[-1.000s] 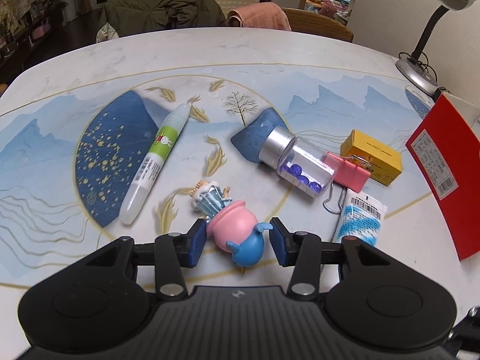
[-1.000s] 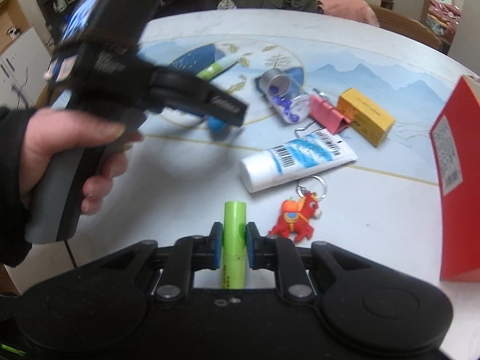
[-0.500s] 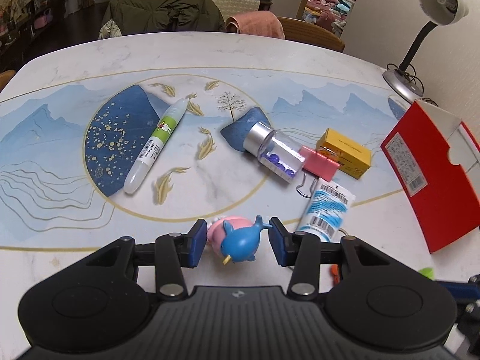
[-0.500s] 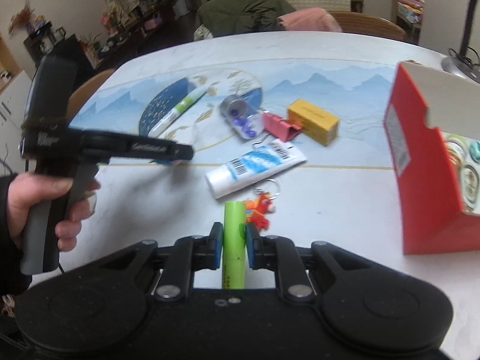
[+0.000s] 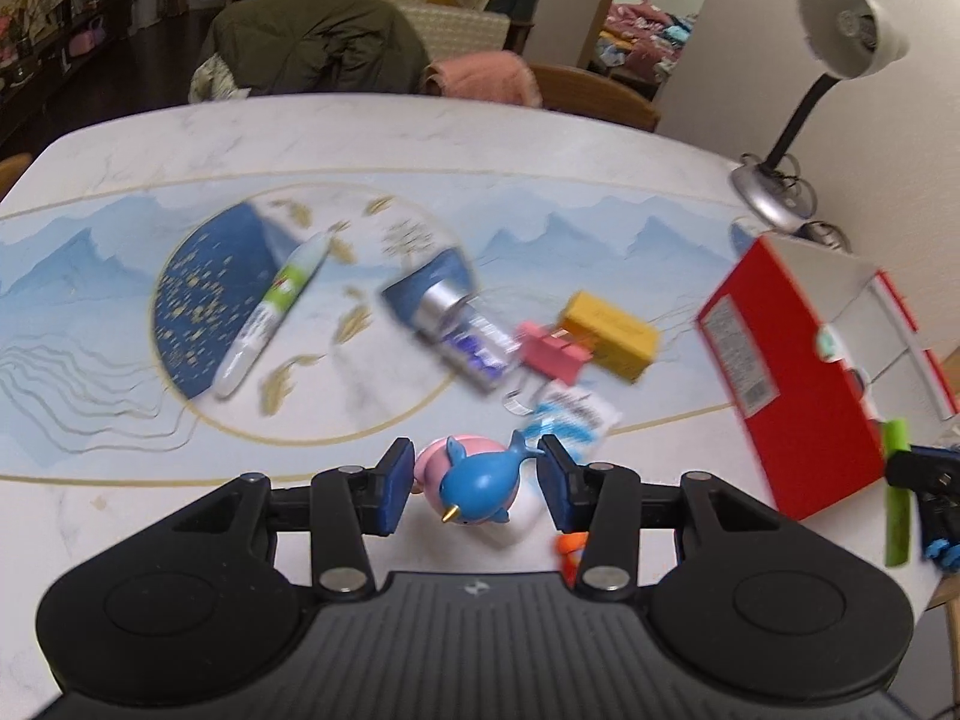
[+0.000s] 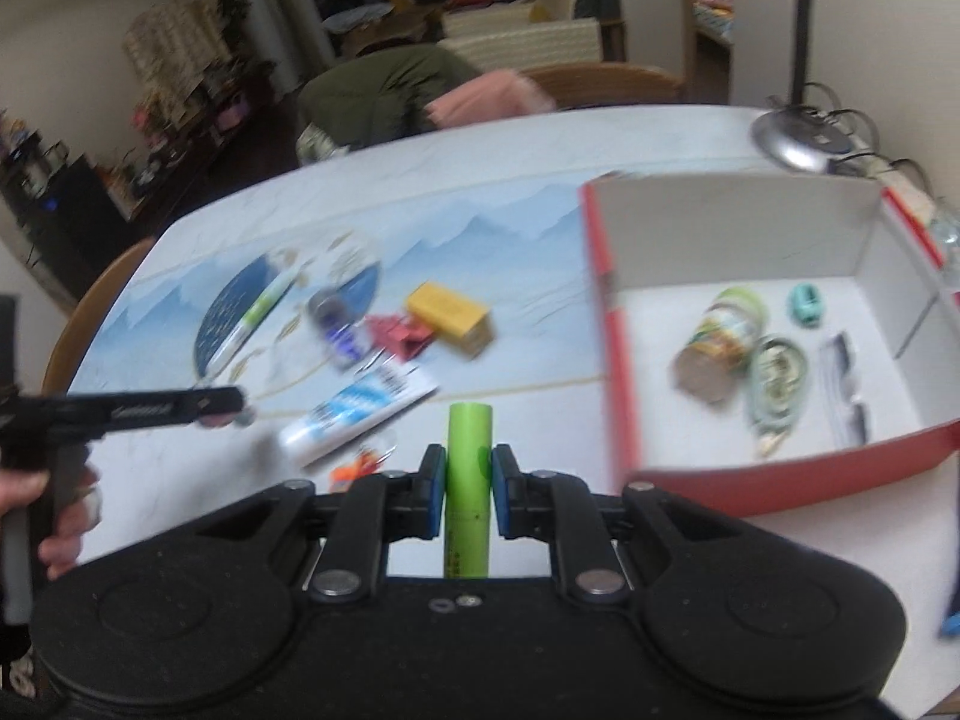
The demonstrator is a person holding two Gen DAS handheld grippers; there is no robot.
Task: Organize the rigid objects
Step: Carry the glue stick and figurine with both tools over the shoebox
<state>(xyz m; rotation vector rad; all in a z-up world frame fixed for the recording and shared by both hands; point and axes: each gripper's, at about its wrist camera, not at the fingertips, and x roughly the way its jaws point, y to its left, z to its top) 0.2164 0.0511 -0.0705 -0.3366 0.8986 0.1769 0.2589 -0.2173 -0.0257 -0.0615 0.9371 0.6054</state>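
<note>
My left gripper (image 5: pixel 477 480) is shut on a pink and blue whale toy (image 5: pixel 480 486), held clear above the table. In the right wrist view that left gripper (image 6: pixel 156 411) shows side-on at the left, in a person's hand (image 6: pixel 60 534). My right gripper (image 6: pixel 469 489) is shut on a green tube (image 6: pixel 469 456) that stands upright between the pads, just left of the red box (image 6: pixel 618 324). The box is open at the top and holds a tin can (image 6: pixel 720 342), a round tin (image 6: pixel 777 378) and a teal item (image 6: pixel 807 303). The green tube (image 5: pixel 898 504) also shows at the left view's right edge.
On the patterned table lie a white and green pen (image 5: pixel 270 315), a silver-capped vial (image 5: pixel 462 324), a pink binder clip (image 5: pixel 552 351), a yellow box (image 5: pixel 609 333), a white and blue tube (image 5: pixel 570 420) and an orange keychain (image 5: pixel 573 543). A desk lamp (image 5: pixel 840 42) stands at the far right.
Both grippers rose with their loads. The left one lifted the whale toy off the table. The right one swung right with the green tube, and the red box's inside came into view.
</note>
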